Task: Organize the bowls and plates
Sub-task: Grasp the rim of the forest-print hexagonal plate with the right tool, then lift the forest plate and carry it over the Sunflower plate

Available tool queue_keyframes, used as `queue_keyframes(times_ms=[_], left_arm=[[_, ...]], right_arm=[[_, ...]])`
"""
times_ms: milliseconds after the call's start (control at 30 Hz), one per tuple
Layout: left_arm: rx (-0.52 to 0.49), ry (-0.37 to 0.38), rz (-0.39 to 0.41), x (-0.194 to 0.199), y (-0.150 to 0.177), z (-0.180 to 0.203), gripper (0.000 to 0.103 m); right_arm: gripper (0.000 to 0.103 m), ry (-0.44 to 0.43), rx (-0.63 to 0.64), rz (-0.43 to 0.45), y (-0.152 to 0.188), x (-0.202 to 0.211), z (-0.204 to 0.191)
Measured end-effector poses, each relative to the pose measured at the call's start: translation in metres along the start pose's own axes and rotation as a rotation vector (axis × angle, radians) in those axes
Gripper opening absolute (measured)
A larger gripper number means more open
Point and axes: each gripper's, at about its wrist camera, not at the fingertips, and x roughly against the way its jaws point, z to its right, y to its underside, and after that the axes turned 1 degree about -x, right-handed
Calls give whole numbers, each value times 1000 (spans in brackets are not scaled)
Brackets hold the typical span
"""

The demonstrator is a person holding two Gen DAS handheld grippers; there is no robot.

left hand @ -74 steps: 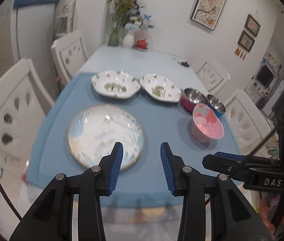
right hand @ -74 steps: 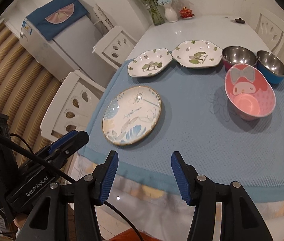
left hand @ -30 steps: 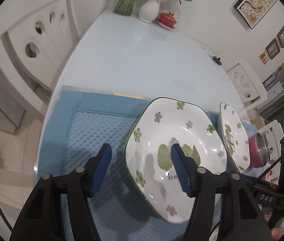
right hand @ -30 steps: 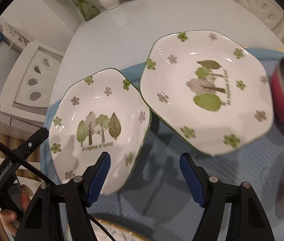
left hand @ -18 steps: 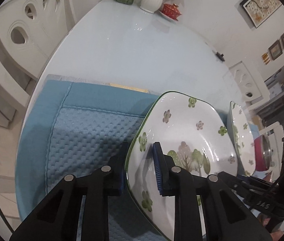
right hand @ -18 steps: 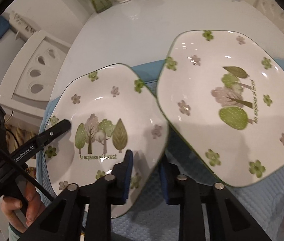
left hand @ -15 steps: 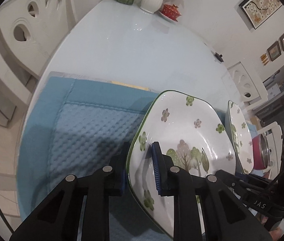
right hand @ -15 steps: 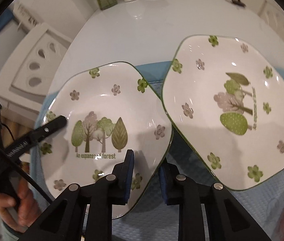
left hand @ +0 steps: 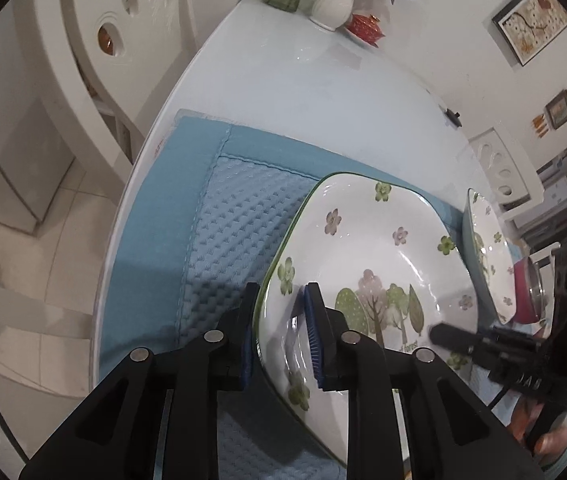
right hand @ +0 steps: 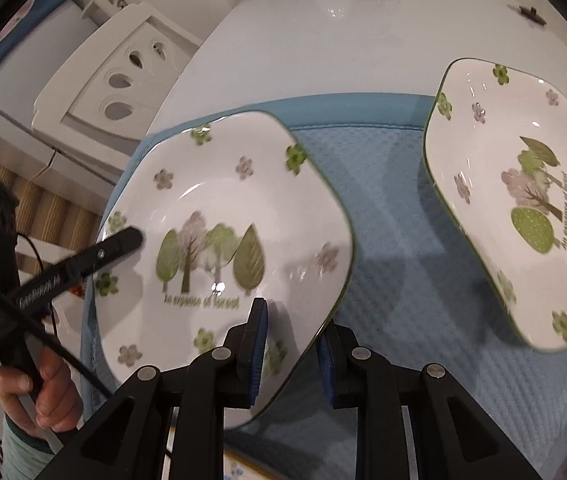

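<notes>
Both my tools have just clamped onto the same tree plate (right hand: 219, 216) — left tool (left hand: 279, 332) on its left rim, right tool (right hand: 293, 344) on its near edge. It's tipping up off the blue mat (left hand: 223, 232), so I reckon stacking onto the second plate (right hand: 523, 200) comes next.

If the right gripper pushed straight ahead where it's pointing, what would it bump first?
The right gripper already pinches the rim of the forest plate, so it would probably shove that plate first. Past the rim lies the blue mat, though depth is hard to judge.
</notes>
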Motion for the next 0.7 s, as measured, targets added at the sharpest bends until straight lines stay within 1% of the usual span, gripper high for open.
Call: queue_keyframes(times_ms=[100,200,300,500,700], left_arm=[[-4,10,18,-3,-1,1,24],[-44,-21,39,-1,2,7,24],[-41,-1,64,7,7,8,24],[-50,15,142,43,14,20,24],[-82,21,230,91,23,40,24]], right_arm=[[25,-38,6,20,-4,-6,4],[25,-34,46,42,-4,-6,-1],[26,-27,88,59,2,-2,-5],[25,-35,108,88,8,16,-17],[26,-63,121,146,18,53,-31]])
